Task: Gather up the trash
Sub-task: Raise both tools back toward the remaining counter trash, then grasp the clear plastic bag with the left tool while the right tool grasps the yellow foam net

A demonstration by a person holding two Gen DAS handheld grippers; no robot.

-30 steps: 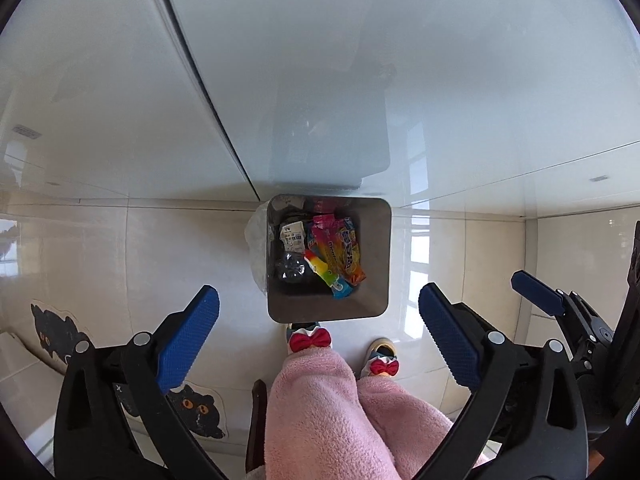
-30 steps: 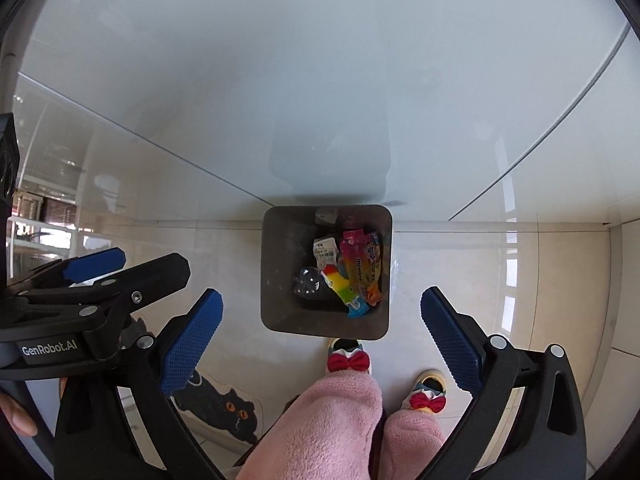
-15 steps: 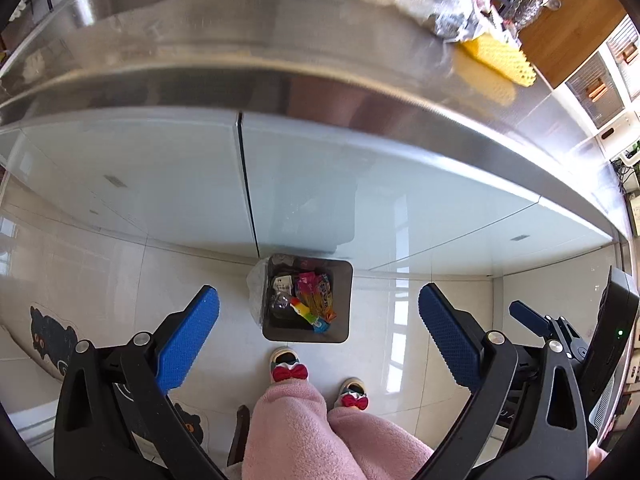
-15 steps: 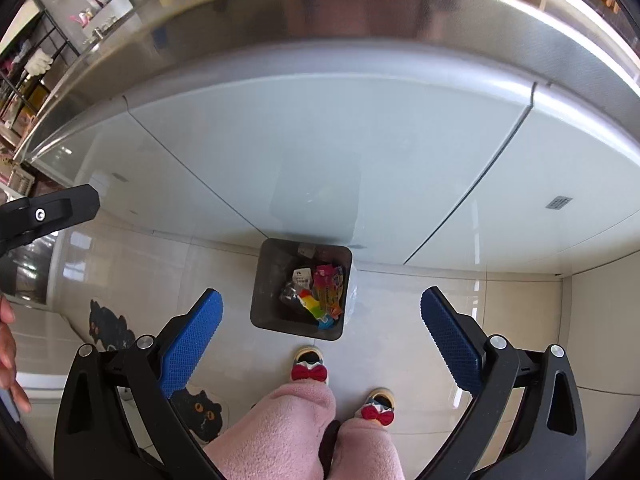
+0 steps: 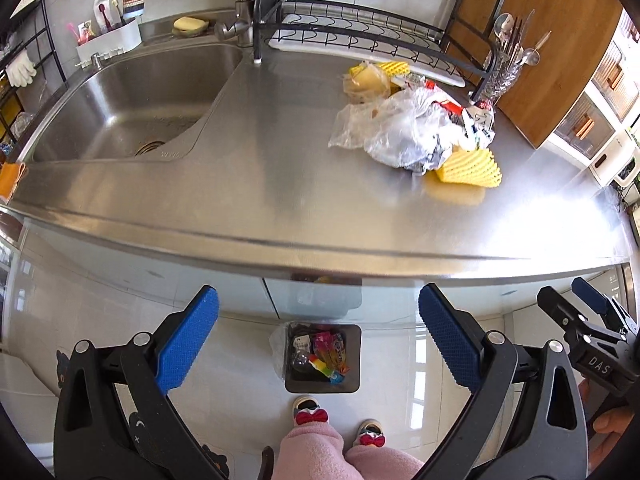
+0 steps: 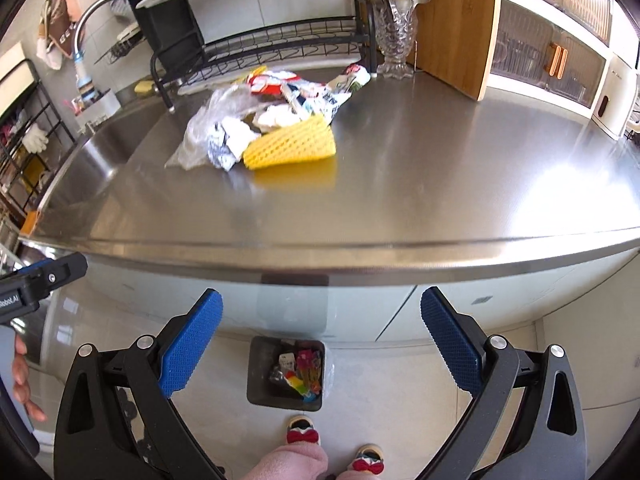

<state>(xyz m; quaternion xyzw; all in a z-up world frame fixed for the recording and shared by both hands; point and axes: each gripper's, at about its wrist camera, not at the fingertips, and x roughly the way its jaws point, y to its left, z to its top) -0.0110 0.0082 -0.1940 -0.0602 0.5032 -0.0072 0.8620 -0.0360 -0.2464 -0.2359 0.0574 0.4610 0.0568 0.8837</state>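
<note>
Kitchen: stainless table (image 5: 280,200) fills the upper half of both views, white cabinet fronts and pale tiled floor below its front edge.
Sink: steel basin (image 5: 132,100) sunk into the table at 10 o'clock in the left wrist view.
Dish rack: black wire rack (image 5: 360,28) along the wall at 12 o'clock.
Trash pile: crumpled clear plastic bag (image 5: 404,128) with wrappers, lying on the table at 1 o'clock, in front of the rack.
Foam net: yellow mesh sleeve (image 6: 290,144) touching the pile's near side.
Trash bin: grey square bin (image 5: 323,358) on the floor at 6 o'clock, colourful wrappers inside, just beyond the red-bowed slippers (image 5: 310,414).
Left tongs (image 5: 318,340): released, blue pads wide apart, grasping nothing, held in front of the table edge.
Right tongs (image 6: 320,344): released likewise, empty, bin seen between the pads.
</note>
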